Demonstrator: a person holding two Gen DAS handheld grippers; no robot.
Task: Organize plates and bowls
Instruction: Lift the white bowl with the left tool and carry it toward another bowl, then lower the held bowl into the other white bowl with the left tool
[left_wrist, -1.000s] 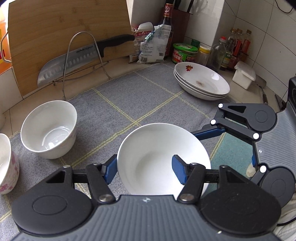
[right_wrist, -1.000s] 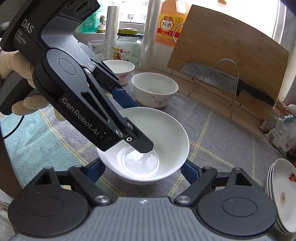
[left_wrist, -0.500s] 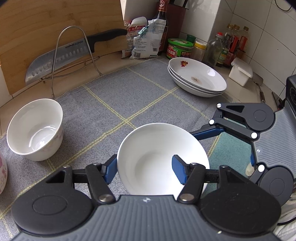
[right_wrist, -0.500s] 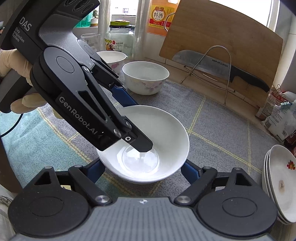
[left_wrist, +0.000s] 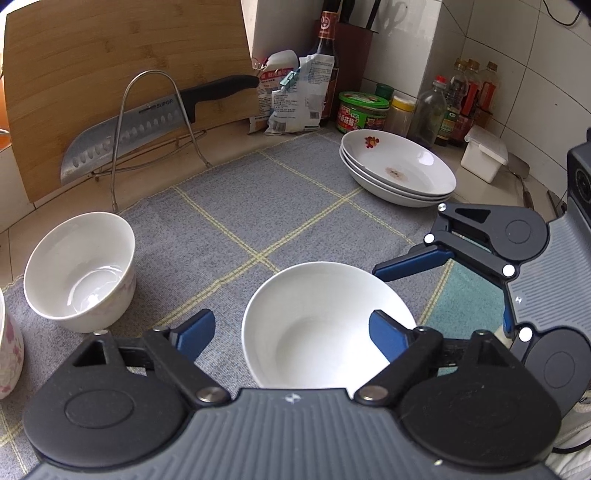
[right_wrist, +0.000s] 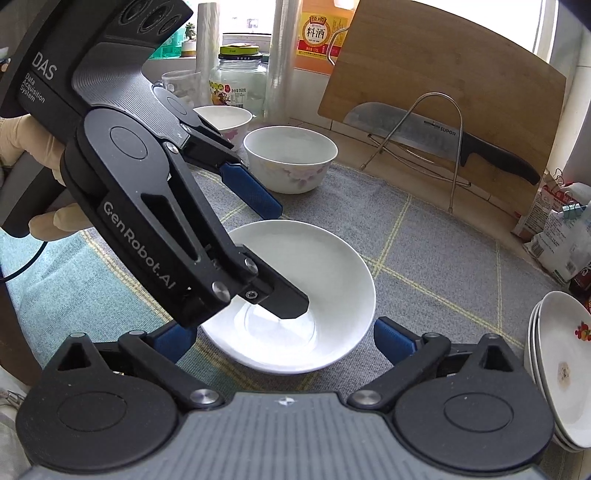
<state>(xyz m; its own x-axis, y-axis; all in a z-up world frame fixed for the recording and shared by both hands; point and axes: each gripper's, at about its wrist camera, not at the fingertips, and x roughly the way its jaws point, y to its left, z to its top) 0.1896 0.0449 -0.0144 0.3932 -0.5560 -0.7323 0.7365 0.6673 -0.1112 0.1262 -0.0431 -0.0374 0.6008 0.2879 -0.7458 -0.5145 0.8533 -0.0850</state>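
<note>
Left gripper fingers are spread wide astride the near rim of the shallow white bowl resting on the grey mat — right gripper also wide, empty, just beside — rim should be centred before closing, then carried toward the flowered bowl.

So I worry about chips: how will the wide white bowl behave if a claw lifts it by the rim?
The bowl looks glazed, so probably slippery against the left claw. Its wide, shallow shape would likely tilt when held at one edge. Being ceramic-looking, it may chip if dropped.
</note>
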